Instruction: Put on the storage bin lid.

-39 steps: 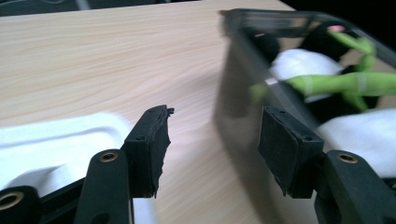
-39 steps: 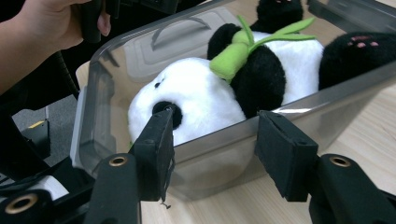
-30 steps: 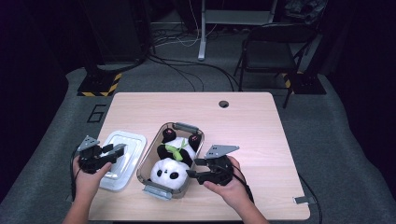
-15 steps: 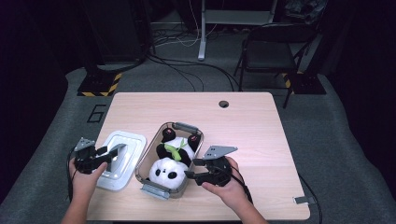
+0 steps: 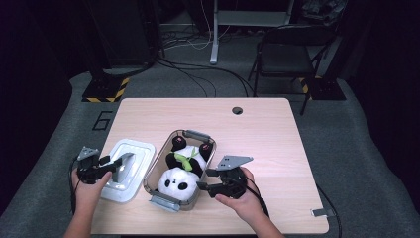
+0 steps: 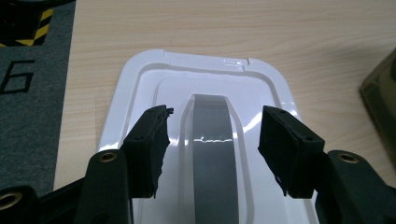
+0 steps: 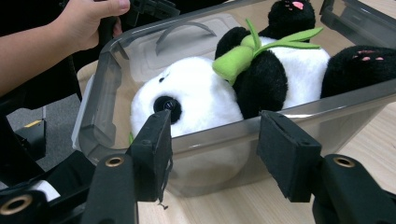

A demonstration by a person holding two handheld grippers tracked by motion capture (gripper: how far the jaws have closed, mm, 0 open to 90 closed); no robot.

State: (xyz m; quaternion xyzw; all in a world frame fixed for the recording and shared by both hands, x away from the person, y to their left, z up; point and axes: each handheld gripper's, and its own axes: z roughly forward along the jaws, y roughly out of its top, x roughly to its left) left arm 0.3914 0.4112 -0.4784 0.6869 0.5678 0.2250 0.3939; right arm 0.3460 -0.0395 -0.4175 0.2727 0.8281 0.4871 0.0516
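Observation:
A white lid (image 5: 136, 151) with a grey handle (image 6: 212, 158) lies flat at the table's left. My left gripper (image 5: 115, 164) hovers low over it, and its jaws have just been opening. In the left gripper view the left gripper (image 6: 217, 113) is open, with the handle between the pads and touched by neither. A smoky clear container (image 5: 157, 163) holds a panda plush (image 5: 179, 181) with a green bamboo sprig. My right gripper (image 5: 204, 179) is open at the container's right side. In the right gripper view its pads (image 7: 152, 144) face the wall (image 7: 345, 100), with the panda (image 7: 201, 98) behind it.
Grey latches hang at both ends of the container, one near the front (image 5: 163, 202). A round cable hole (image 5: 237, 110) sits near the table's far edge. A folding chair (image 5: 287, 54) and cables stand on the floor beyond. The person's left hand (image 7: 88, 23) shows past the container.
My left gripper has drawn back a little toward the lid's left side. The right gripper, the container and the panda stand as before.

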